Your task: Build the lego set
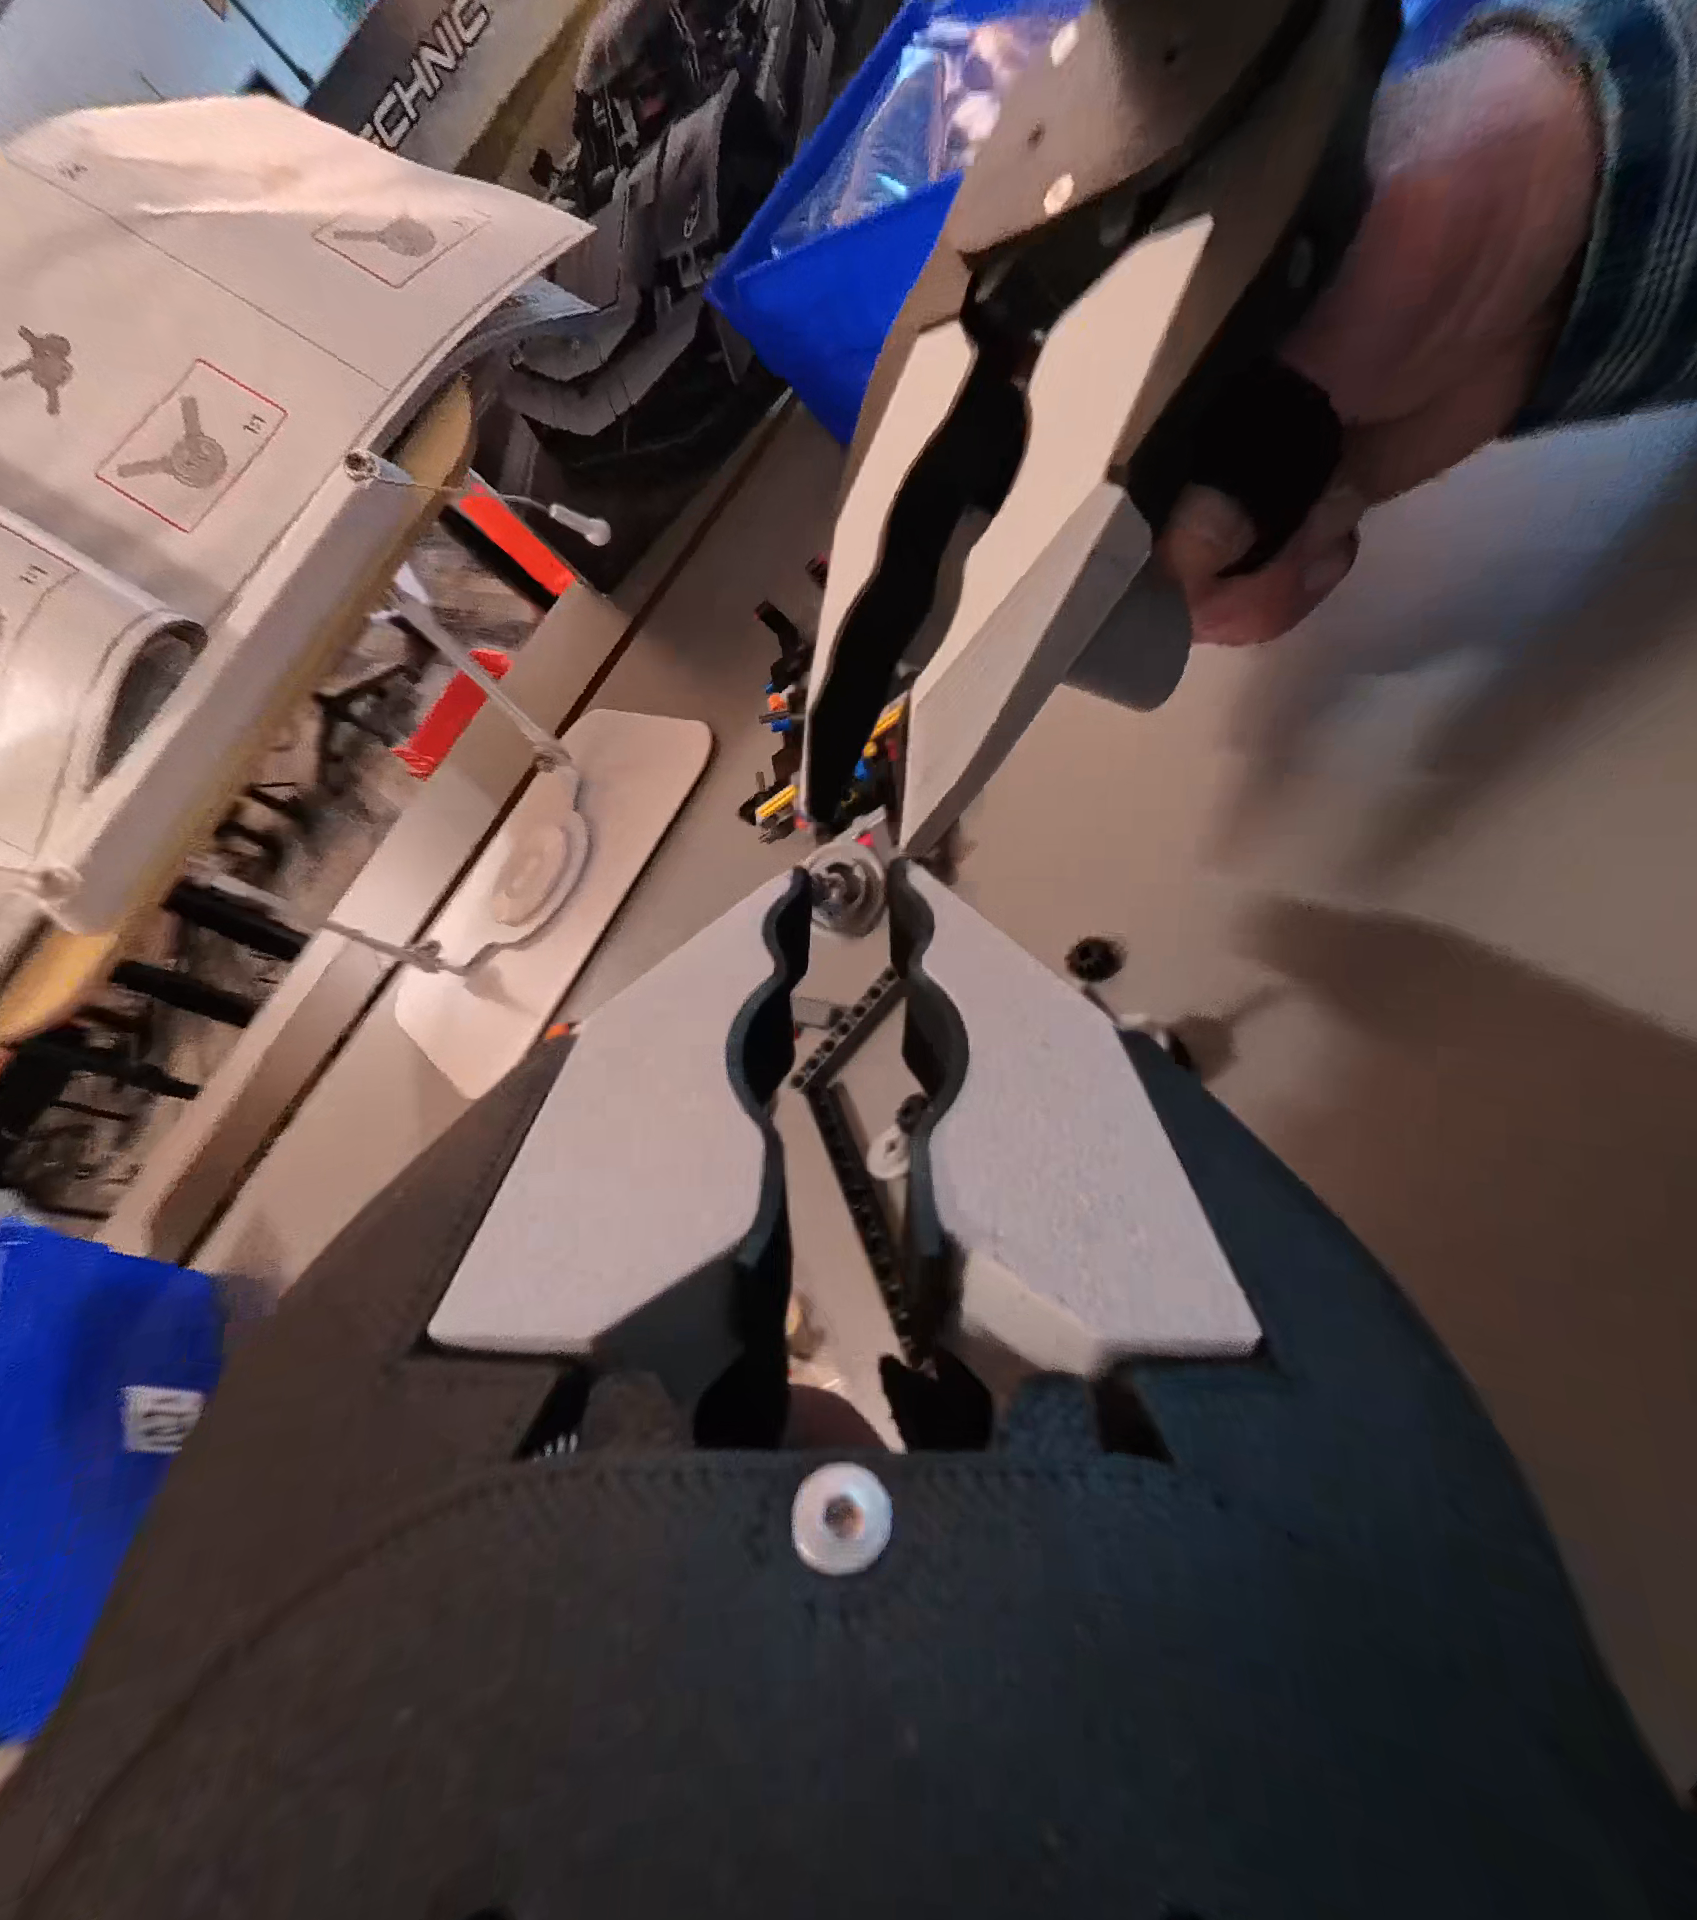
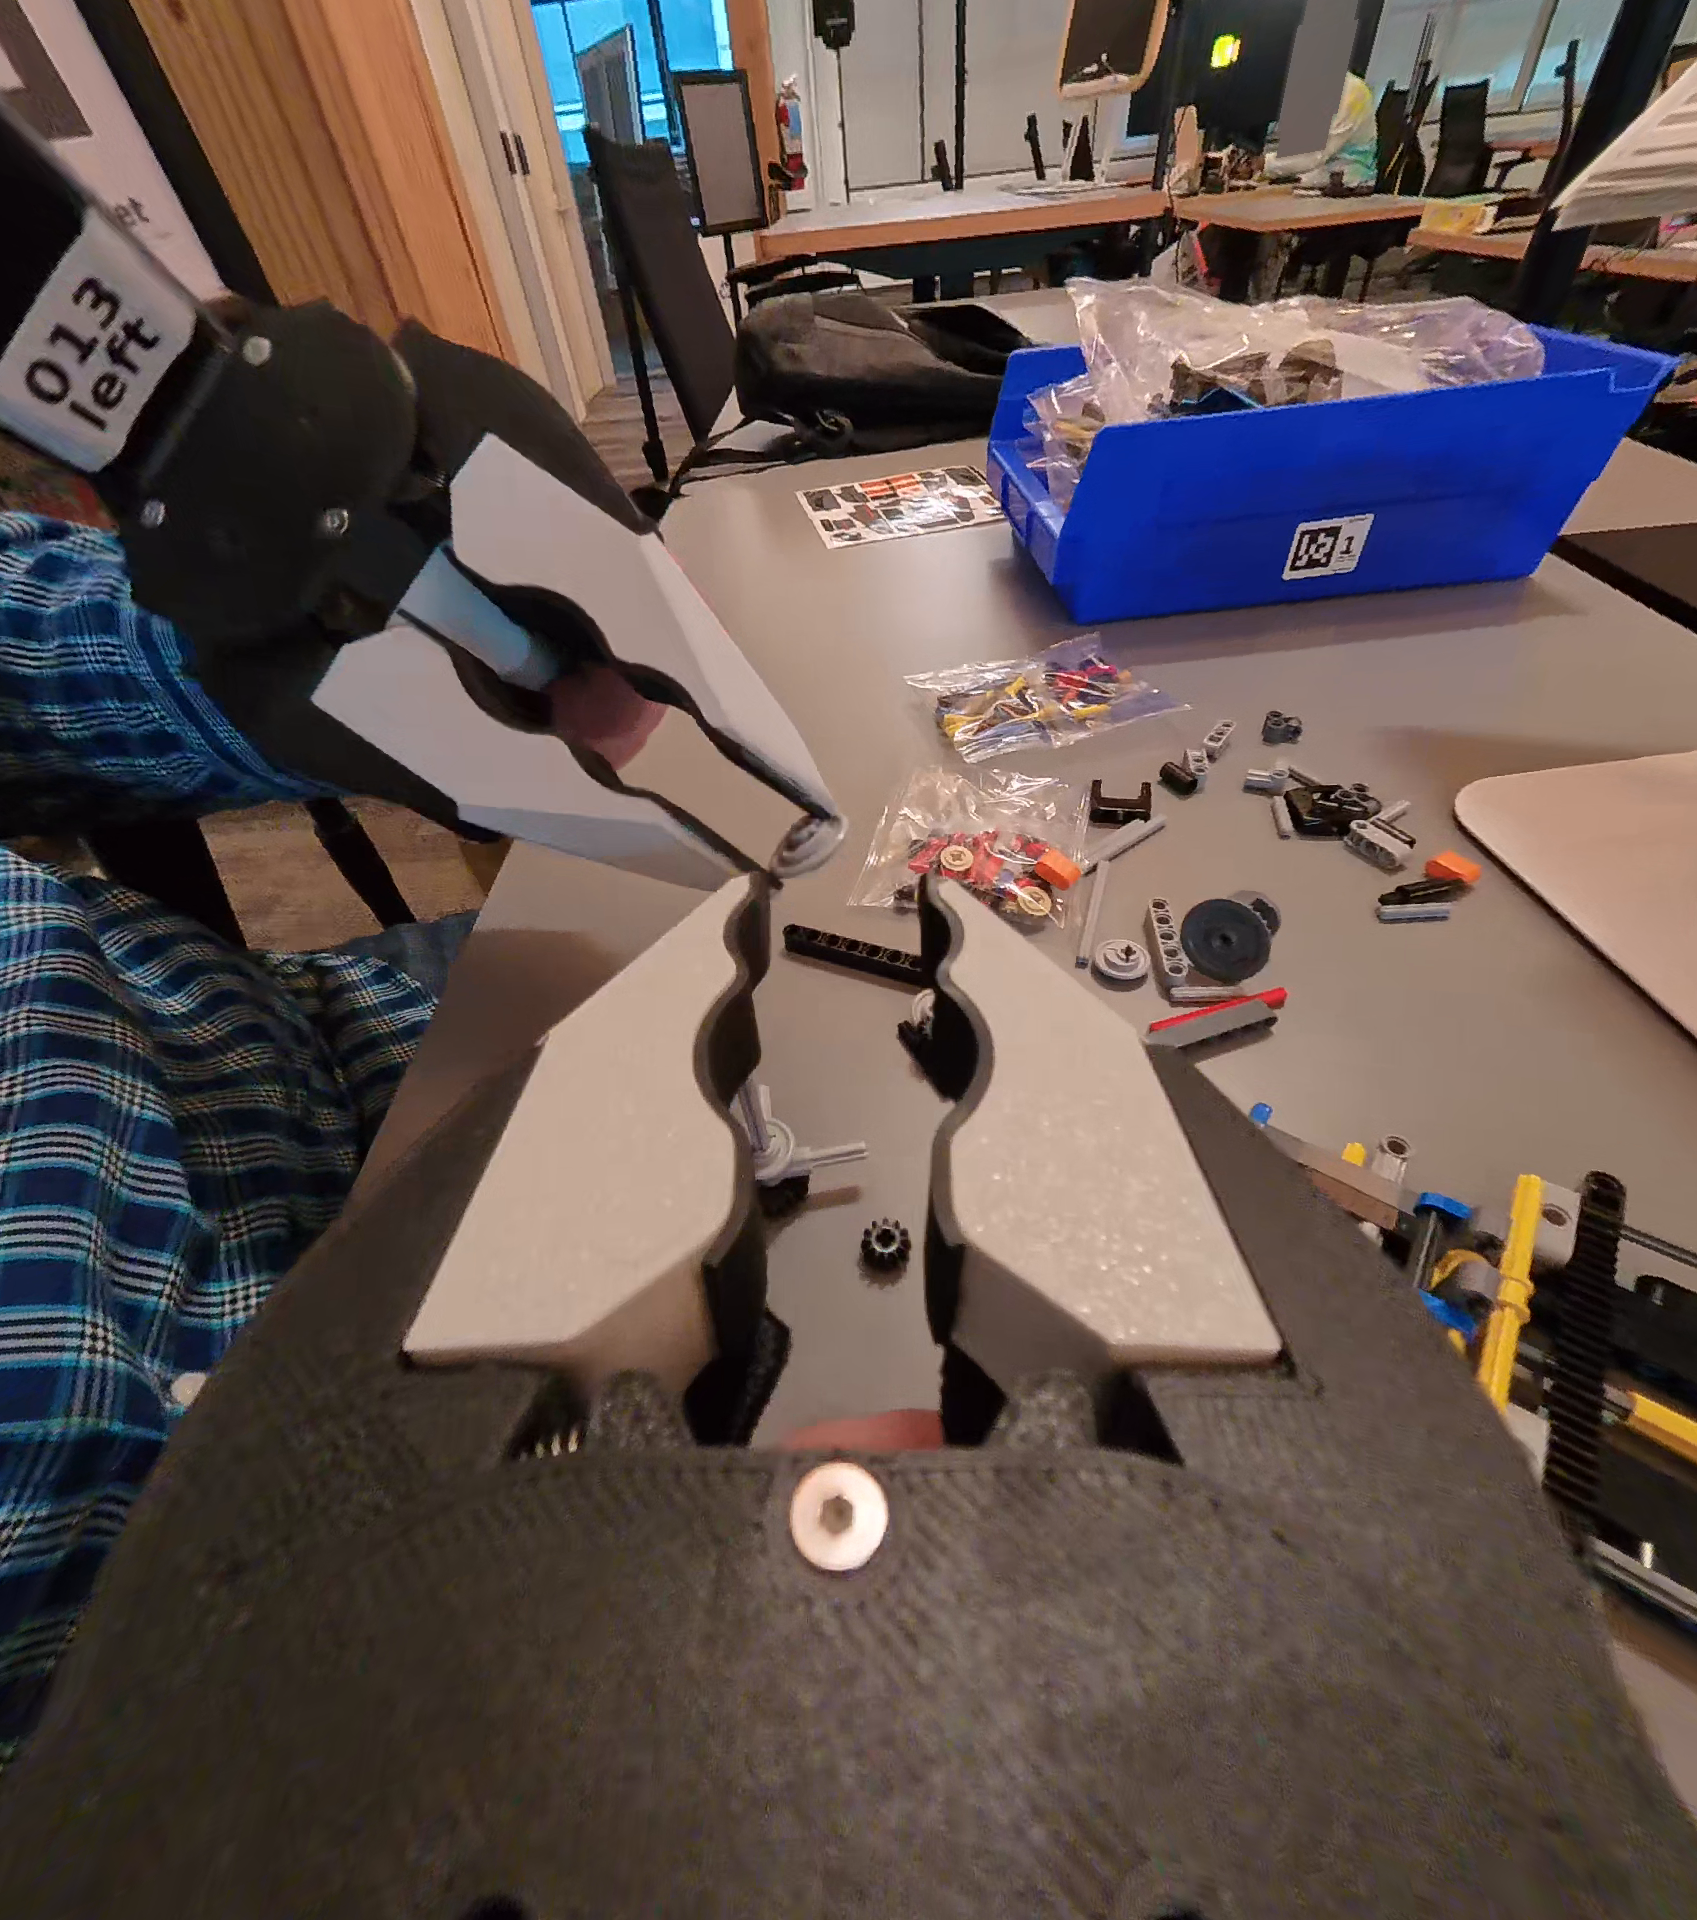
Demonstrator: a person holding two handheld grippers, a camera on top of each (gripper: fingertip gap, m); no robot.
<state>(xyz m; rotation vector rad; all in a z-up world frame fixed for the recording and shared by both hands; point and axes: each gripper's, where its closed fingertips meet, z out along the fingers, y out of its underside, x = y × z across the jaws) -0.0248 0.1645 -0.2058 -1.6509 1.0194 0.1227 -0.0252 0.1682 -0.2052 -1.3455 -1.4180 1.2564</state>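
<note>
My left gripper (image 1: 849, 885) is shut on a small grey round Lego piece (image 1: 844, 881), pinched at the fingertips above the grey table. It also shows in the right wrist view (image 2: 810, 831), coming in from the upper left with the grey piece (image 2: 808, 840). My right gripper (image 2: 844, 896) is open and empty, its tips just below and beside the piece. In the left wrist view the right gripper (image 1: 865, 831) comes down from above, tip to tip with the left. A partly built black, yellow and blue model (image 2: 1602, 1340) lies at the lower right.
A black beam (image 2: 849, 948), a black gear (image 2: 888, 1242) and a grey axle piece (image 2: 782, 1143) lie under my right gripper. Parts bags (image 2: 969, 852), loose pieces (image 2: 1223, 940), a blue bin (image 2: 1322, 488), a white stand base (image 2: 1654, 883) and an instruction booklet (image 1: 148, 364) surround them. About 10 cm separates my left fingertips from the black gear (image 2: 888, 1242). Look for it in the left wrist view (image 1: 1086, 964) too.
</note>
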